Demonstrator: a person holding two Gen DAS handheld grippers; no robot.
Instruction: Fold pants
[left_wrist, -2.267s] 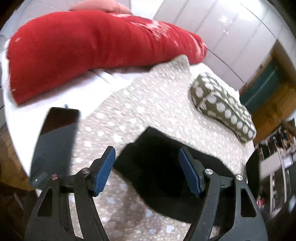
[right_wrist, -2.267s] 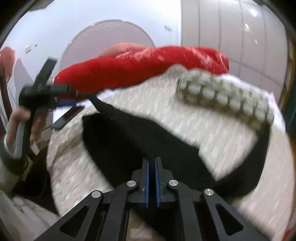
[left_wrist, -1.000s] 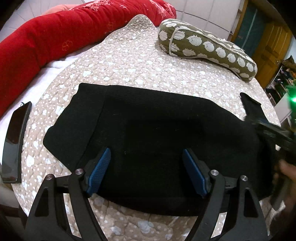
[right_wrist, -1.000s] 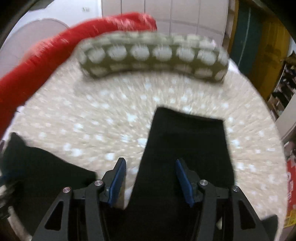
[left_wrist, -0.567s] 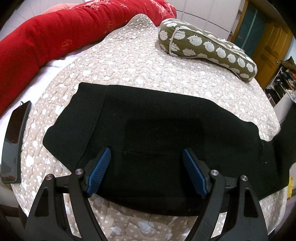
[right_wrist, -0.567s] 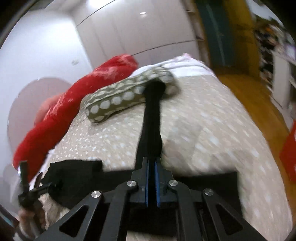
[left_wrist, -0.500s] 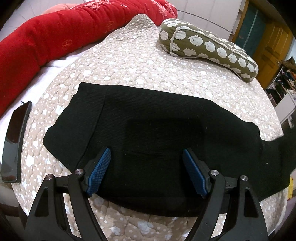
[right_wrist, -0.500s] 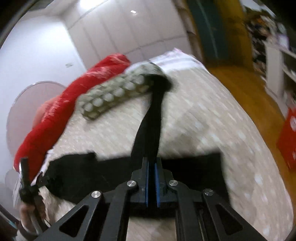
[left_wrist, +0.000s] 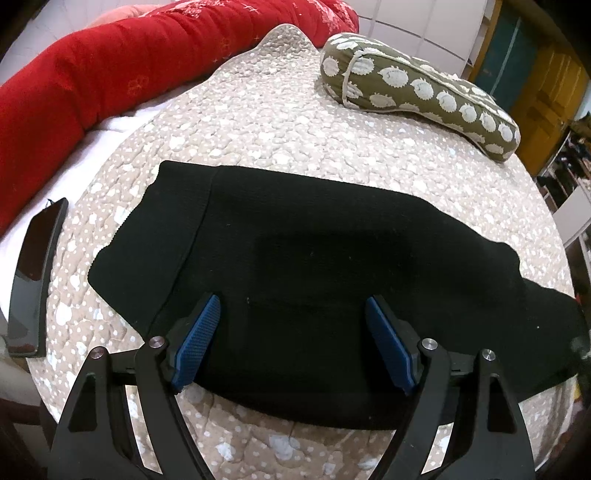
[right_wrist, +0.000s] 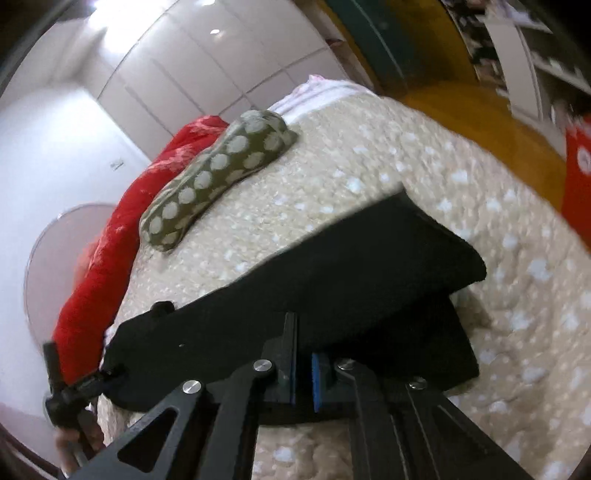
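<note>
Black pants (left_wrist: 314, 254) lie flat across a beige dotted quilt (left_wrist: 280, 122) on a bed. My left gripper (left_wrist: 293, 343) is open, its blue pads (left_wrist: 197, 334) hovering over the near edge of the waist end. My right gripper (right_wrist: 303, 365) is shut on the leg end of the pants (right_wrist: 332, 280), lifting it so the cloth folds over the part below. The left gripper also shows at the far left of the right wrist view (right_wrist: 85, 384).
A long red bolster (left_wrist: 122, 70) runs along the back left. An olive dotted pillow (left_wrist: 417, 92) lies at the back right. A black phone (left_wrist: 35, 273) lies at the bed's left edge. A wooden floor and a red box (right_wrist: 578, 177) lie past the bed.
My right gripper closed on the leg end of the pants, swung it up and now carries it back over the rest. My left gripper stayed open and still.
</note>
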